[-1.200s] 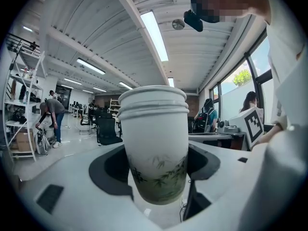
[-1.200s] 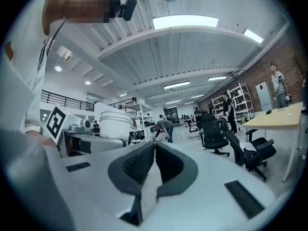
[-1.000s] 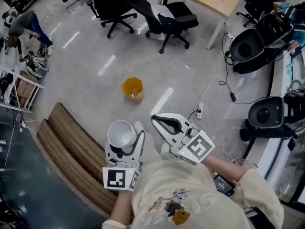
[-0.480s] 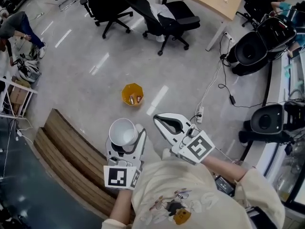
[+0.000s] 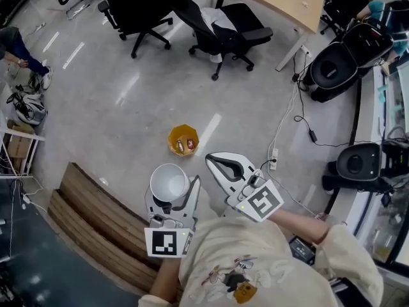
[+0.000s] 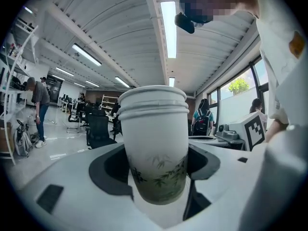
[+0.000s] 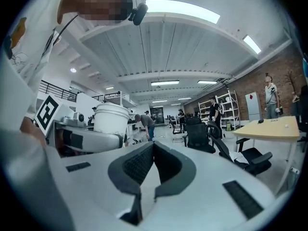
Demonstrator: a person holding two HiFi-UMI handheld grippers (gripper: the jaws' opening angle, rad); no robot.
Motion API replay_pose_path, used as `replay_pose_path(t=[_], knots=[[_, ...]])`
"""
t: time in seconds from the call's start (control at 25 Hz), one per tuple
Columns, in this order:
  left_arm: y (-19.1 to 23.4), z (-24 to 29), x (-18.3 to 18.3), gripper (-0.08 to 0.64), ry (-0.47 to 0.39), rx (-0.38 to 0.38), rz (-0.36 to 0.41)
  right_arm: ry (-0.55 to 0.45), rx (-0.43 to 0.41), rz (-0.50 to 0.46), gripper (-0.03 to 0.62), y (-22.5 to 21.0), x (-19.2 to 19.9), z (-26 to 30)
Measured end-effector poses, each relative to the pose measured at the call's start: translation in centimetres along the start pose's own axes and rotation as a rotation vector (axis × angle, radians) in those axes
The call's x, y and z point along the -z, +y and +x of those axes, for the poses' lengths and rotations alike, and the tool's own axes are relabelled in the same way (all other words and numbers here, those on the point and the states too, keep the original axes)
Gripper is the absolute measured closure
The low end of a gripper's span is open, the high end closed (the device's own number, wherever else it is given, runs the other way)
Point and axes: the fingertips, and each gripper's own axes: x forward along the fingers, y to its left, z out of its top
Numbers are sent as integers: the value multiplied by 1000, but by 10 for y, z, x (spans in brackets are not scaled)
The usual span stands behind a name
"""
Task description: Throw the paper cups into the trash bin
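Since one second ago the trash bin has come closer to both grippers in the head view, so I judge the person is walking toward it. It stands on the floor and is not yet under the cups.

One left gripper has its jaws closed around the lower part of the paper cups, which stand upright, mouth up. I count two rims, so it seems two cups are nested together. They are on the person's side of the bin, near it but not above it. One right gripper has its jaws pressed together and holds nothing; it is also on the near side of the bin.

To do this step well, I would bring the cups directly over the bin's opening, lower them close, and only then open the jaws. One bin is visible, with a few small things already inside.
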Motion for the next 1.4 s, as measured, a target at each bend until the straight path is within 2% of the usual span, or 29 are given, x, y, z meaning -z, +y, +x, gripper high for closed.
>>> replay_pose_path(t=[0.24,0.36,0.6,0.76,0.96,1.08,1.28,1.4], knots=[[40,22,0,244,4,6,-6,25,15,-19,589,-20,3,43],[51,31,12,244,23,4,-19,22,-14,-42,589,-23,8,58],[68,58,44,244,63,-27,-48,89,-77,8,589,-34,45,85],[87,71,94,244,137,-75,-110,154,-120,5,589,-45,90,104],[114,100,167,244,176,-107,-139,241,-146,-5,589,-63,172,134],[134,122,211,244,208,-127,-152,278,-173,27,589,-72,214,154],[160,156,281,244,263,-150,-192,352,-170,52,589,-96,286,179],[182,177,337,244,325,-167,-211,387,-154,61,589,-118,340,197]])
